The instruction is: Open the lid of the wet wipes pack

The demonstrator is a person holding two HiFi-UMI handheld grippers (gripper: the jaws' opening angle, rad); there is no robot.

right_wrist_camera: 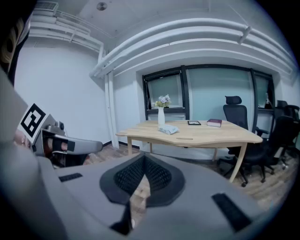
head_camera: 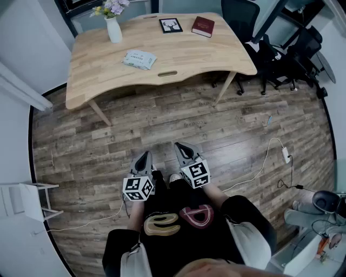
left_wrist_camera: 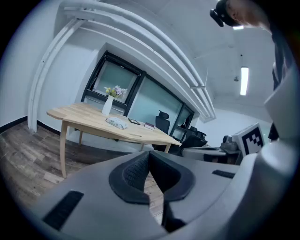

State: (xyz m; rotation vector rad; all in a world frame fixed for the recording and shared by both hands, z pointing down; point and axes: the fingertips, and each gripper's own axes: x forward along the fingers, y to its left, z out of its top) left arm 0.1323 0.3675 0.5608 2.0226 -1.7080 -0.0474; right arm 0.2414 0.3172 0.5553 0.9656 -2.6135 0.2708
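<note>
One white vase (head_camera: pixel 114 28) stood at the upper left of the pale wooden counter (head_camera: pixel 205 57) in the head view, and it held one small bunch of pale flowers (head_camera: pixel 111 7). It was the only container in sight.

One wet wipes pack (head_camera: pixel 139 59) lay flat on the counter, just below and right of the vase and apart from it. Its lid was too small to make out. In the right gripper view the same pack (right_wrist_camera: pixel 168 130) lay beside the vase (right_wrist_camera: pixel 161 116), far up the frame from the tongs.

One dark picture frame (head_camera: pixel 170 25) and one dark red book (head_camera: pixel 203 26) lay side by side near the counter's top edge, not touching. At least two dark office chairs (head_camera: pixel 294 57) stood in the upper right. One white cable (head_camera: pixel 259 167) trailed over the plank floor (head_camera: pixel 162 119) at the right.

There were two tongs, low in the centre of the head view and well apart from the counter. The left tongs (head_camera: pixel 144 157) had their jaws together with nothing between them, as the left gripper view (left_wrist_camera: pixel 149 153) showed. The right tongs (head_camera: pixel 181 146) were likewise closed and empty (right_wrist_camera: pixel 144 158).
</note>
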